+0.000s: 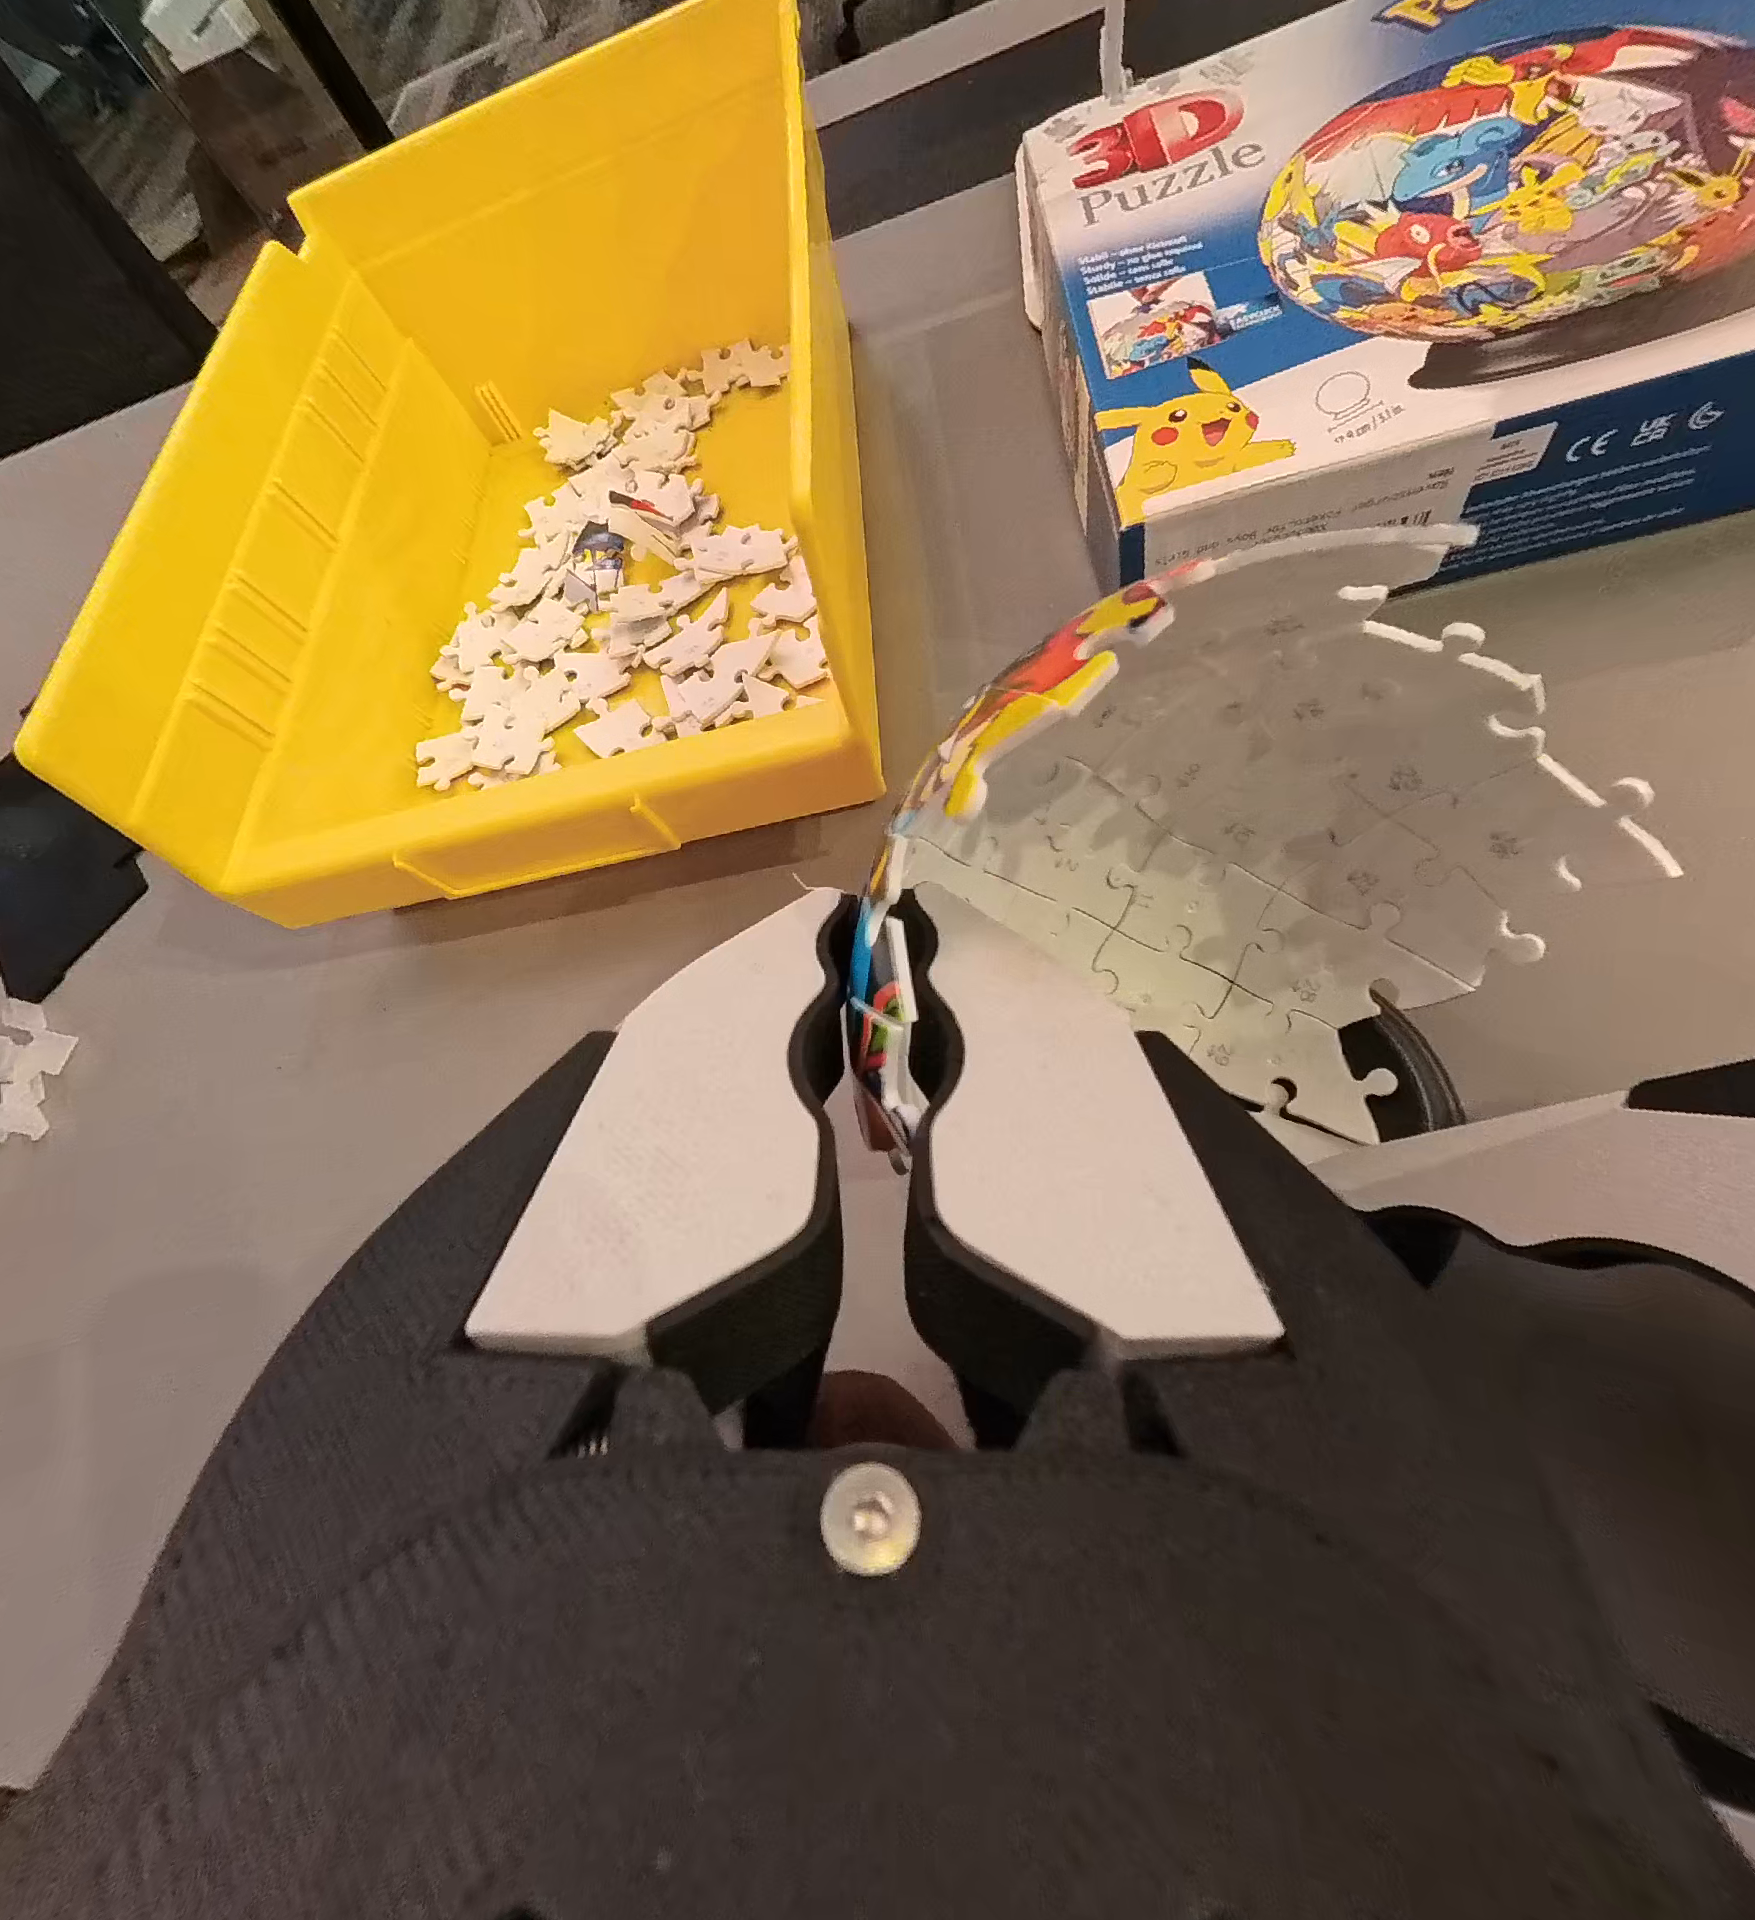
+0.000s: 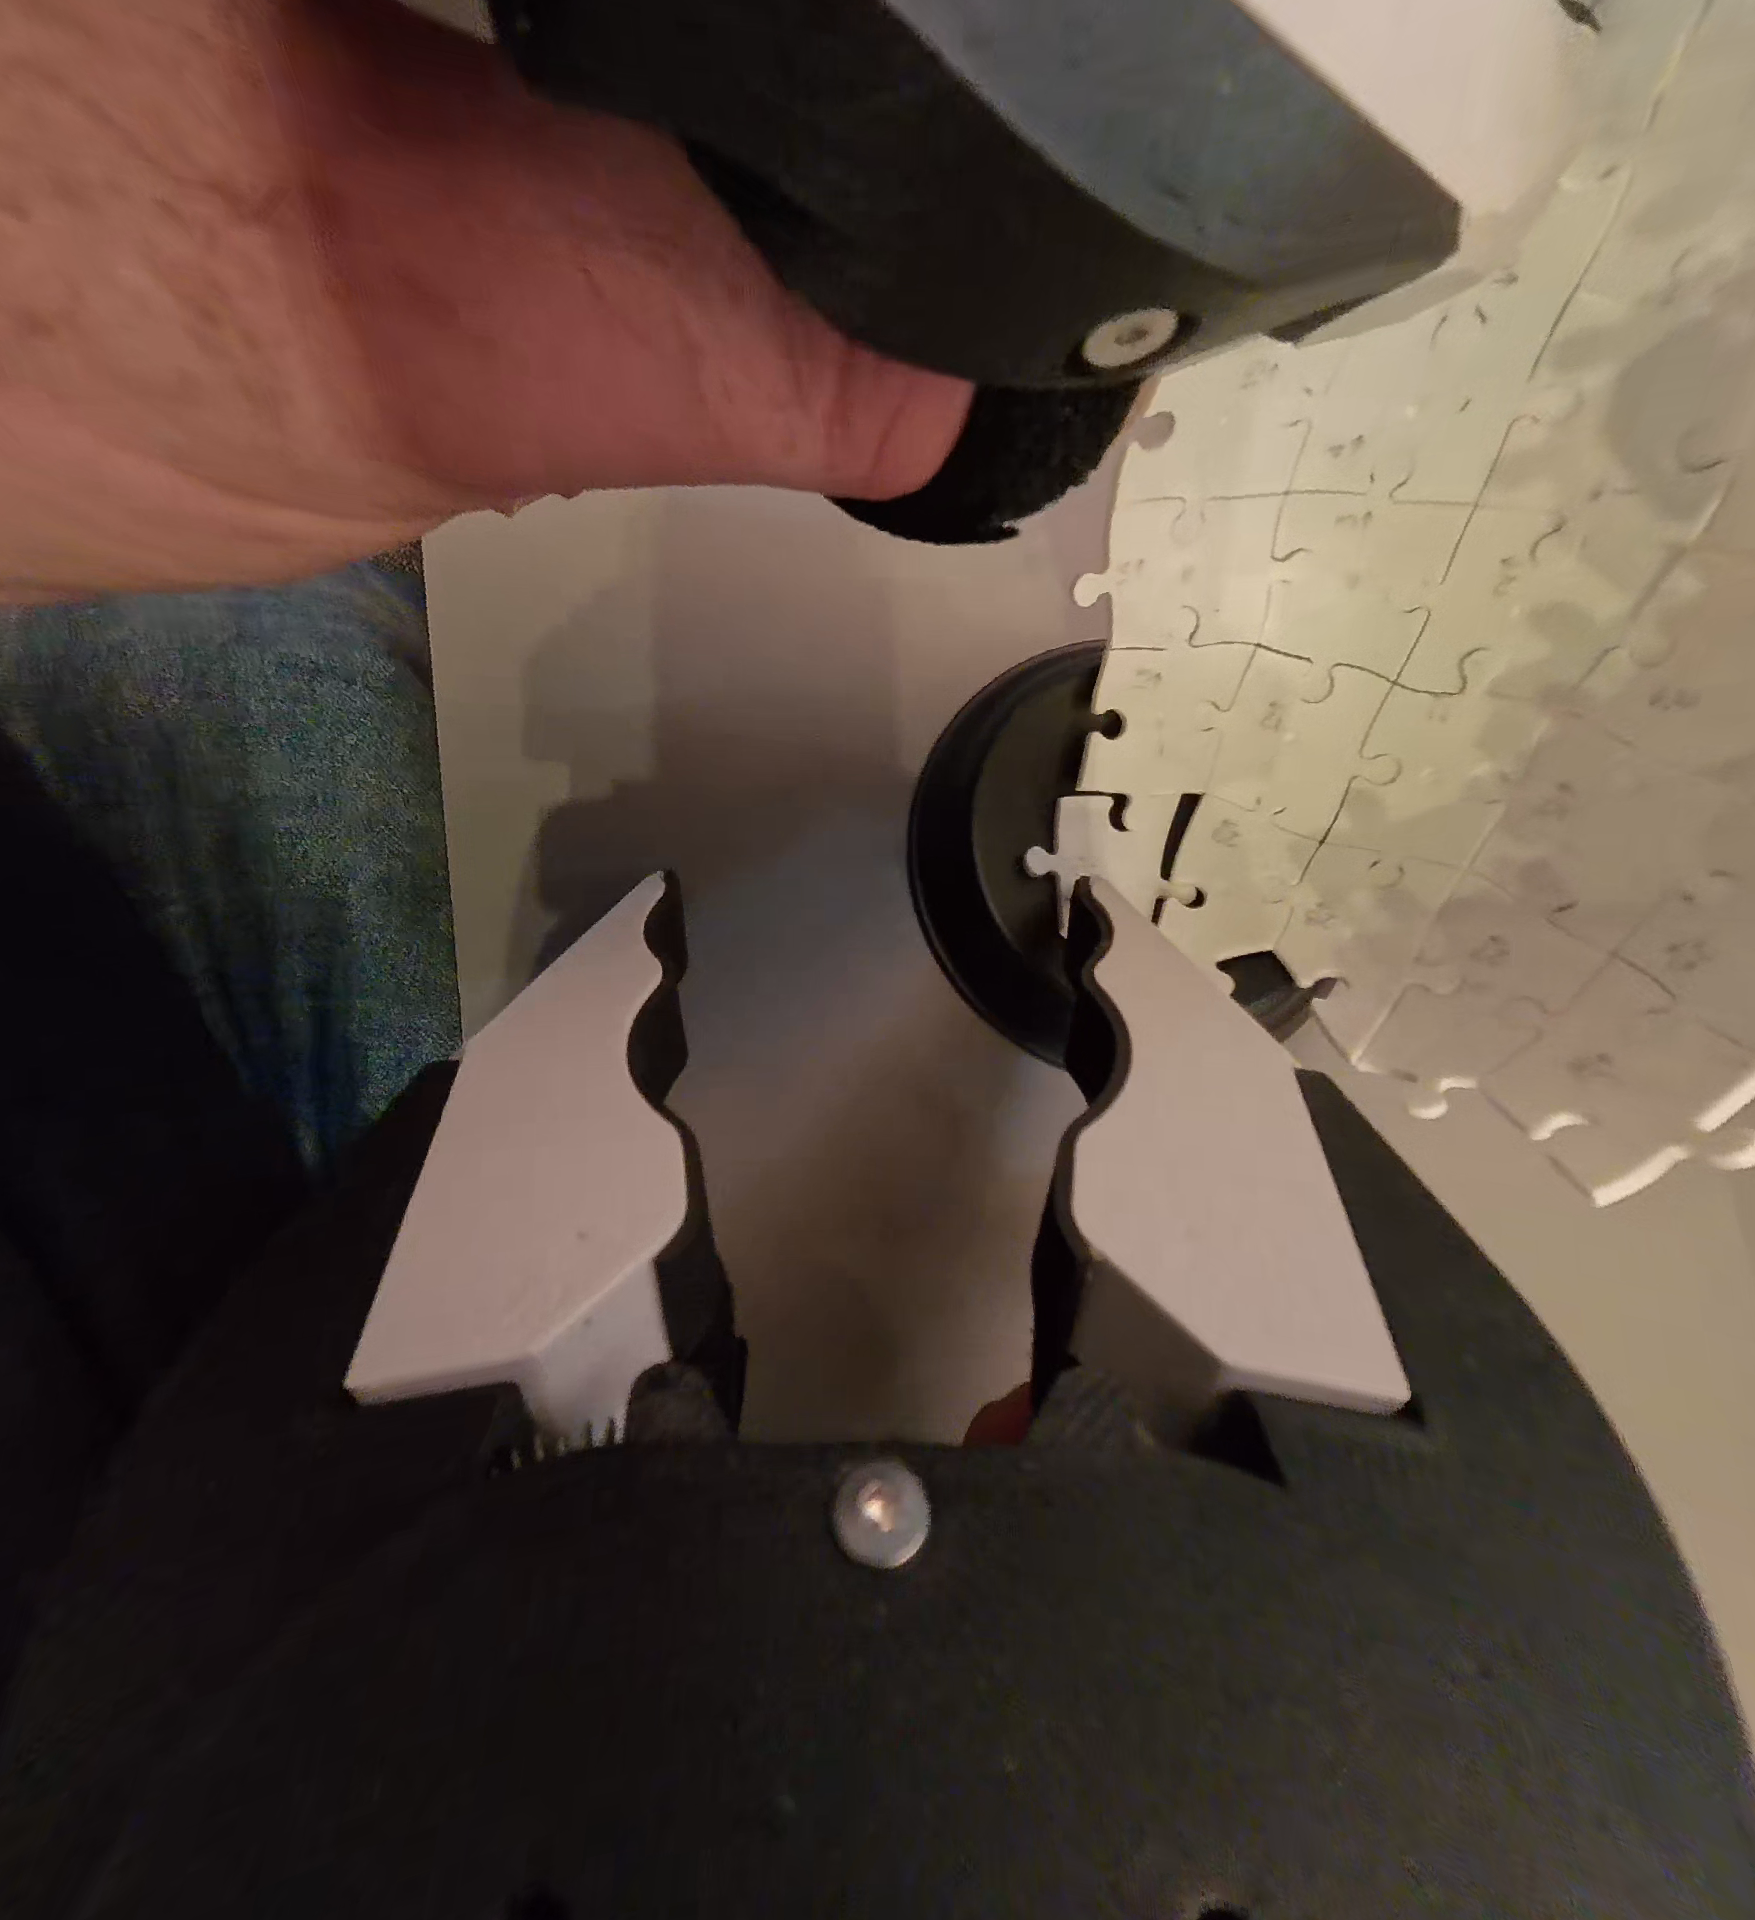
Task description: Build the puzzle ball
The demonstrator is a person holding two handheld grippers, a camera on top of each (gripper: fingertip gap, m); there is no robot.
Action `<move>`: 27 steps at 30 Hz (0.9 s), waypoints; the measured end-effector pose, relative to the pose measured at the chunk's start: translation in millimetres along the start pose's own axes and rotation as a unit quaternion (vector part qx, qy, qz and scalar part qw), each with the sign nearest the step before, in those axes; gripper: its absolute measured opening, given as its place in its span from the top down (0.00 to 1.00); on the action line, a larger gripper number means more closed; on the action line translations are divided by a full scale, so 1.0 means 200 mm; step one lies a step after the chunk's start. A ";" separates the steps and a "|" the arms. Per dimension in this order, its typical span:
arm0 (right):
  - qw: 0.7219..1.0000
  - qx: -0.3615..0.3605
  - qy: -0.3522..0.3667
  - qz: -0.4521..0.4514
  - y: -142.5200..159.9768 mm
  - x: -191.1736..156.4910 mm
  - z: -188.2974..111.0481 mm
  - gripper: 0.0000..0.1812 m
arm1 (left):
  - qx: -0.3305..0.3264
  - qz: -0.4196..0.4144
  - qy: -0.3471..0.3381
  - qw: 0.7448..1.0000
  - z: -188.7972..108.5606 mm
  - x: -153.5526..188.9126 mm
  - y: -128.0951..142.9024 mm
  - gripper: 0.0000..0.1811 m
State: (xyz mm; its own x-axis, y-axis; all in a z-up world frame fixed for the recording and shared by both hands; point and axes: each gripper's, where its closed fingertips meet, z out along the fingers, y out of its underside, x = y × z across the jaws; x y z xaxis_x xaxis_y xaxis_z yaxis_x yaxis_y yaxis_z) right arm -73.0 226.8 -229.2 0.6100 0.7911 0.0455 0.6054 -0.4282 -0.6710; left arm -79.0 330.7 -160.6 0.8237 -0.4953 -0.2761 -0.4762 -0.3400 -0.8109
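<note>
Left gripper (image 1: pixel 878 966) clamped on rim of half-built puzzle ball (image 1: pixel 1268 831). Right gripper (image 2: pixel 873 904) fingers apart, empty, beside ball's black stand (image 2: pixel 987 862). Yellow bin (image 1: pixel 333 623) holds loose pieces (image 1: pixel 634 623).

Looked like ribbed, matt black printed plastic on the left gripper (image 1: pixel 878 1023) body, with smooth matt white finger faces and one shiny metal screw (image 1: pixel 870 1519) behind the jaws. Clamped between those jaws: the half-built puzzle ball (image 1: pixel 1257 831), glossy colour print outside, dull off-white plastic inside. Left of the jaws, a smooth, faintly shiny yellow plastic bin (image 1: pixel 748 769) of pale loose pieces (image 1: pixel 634 613). Beyond, a glossy printed cardboard box (image 1: pixel 1455 312). Matt grey worktop (image 1: pixel 229 1091) underneath. Same finish on the right gripper (image 2: pixel 873 894).
</note>
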 end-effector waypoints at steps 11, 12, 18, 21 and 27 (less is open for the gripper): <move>1.000 -0.002 0.018 -0.003 0.00 0.00 0.00 0.59 | 0.002 0.009 -0.006 1.000 0.00 -0.01 0.01 0.96; 1.000 0.000 0.019 -0.003 0.00 0.01 0.00 0.59 | 0.003 0.012 -0.007 1.000 -0.01 -0.01 0.01 0.96; 1.000 -0.005 0.021 -0.006 0.01 0.01 0.01 0.59 | 0.001 0.013 -0.010 1.000 -0.02 -0.02 0.02 0.96; 1.000 -0.004 0.022 -0.003 0.00 0.02 0.01 0.59 | -0.001 0.012 -0.007 1.000 -0.02 -0.02 0.01 0.96; 1.000 -0.003 0.024 -0.016 -0.01 0.02 0.02 0.58 | -0.002 0.019 -0.005 1.000 -0.01 0.00 0.01 0.96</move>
State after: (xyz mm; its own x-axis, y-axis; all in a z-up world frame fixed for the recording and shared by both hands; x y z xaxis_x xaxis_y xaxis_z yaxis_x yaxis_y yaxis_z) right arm -73.3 232.0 -230.4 0.6139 0.7825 0.1036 0.6284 -0.4051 -0.6641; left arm -82.1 327.8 -161.2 0.8081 -0.4998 -0.3117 -0.5082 -0.3241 -0.7979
